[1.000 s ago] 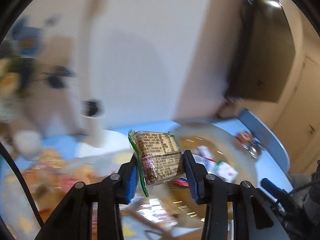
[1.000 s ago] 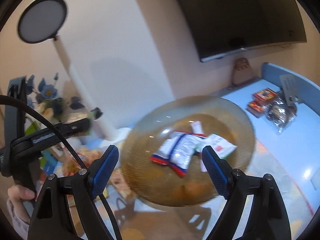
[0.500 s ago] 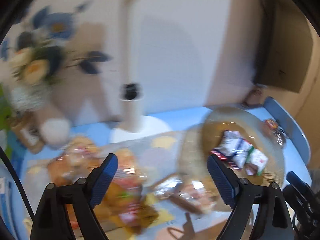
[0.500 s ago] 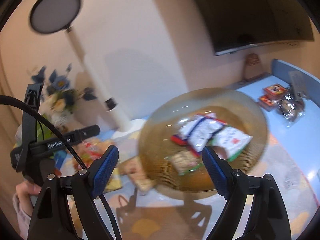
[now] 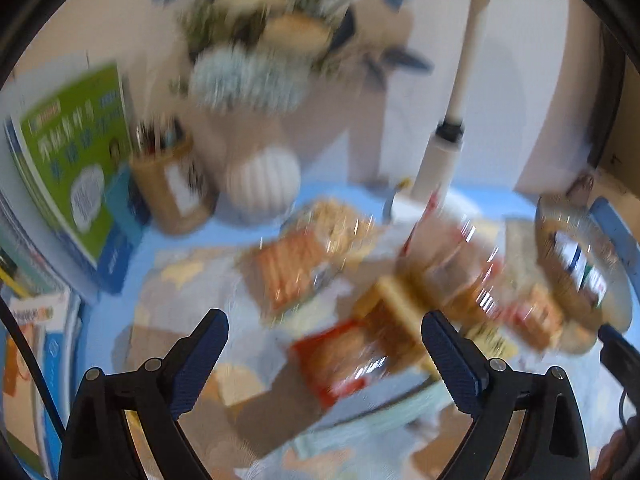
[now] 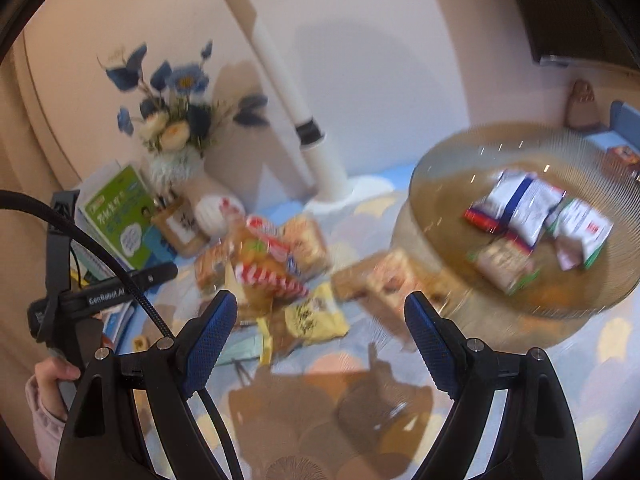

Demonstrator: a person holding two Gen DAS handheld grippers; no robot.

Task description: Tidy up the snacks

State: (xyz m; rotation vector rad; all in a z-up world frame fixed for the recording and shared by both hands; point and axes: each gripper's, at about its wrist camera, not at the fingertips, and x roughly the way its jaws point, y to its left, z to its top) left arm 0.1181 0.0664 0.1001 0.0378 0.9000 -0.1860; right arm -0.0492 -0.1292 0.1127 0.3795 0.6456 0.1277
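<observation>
The left gripper (image 5: 324,354), jaws opening and empty, hangs over the loose snack packets (image 5: 348,356) heaped mid-table. The right gripper (image 6: 320,332) stands wide and empty, the heap (image 6: 264,264) beyond its left finger, the amber glass bowl (image 6: 448,200) of packets toward the table's right edge

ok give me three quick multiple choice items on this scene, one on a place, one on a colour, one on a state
1. Where do the white packets lie?
A in the amber bowl
B on the books
C in the pen cup

2. What colour is the front book's cover?
A red
B green
C black

3. What is between the right claw pads?
A a packet
B a flower
C nothing

Answers: 1 A, they rest inside the bowl; 2 B, the cover is green; 3 C, the pads stand wide apart with only the mat beyond.
</observation>
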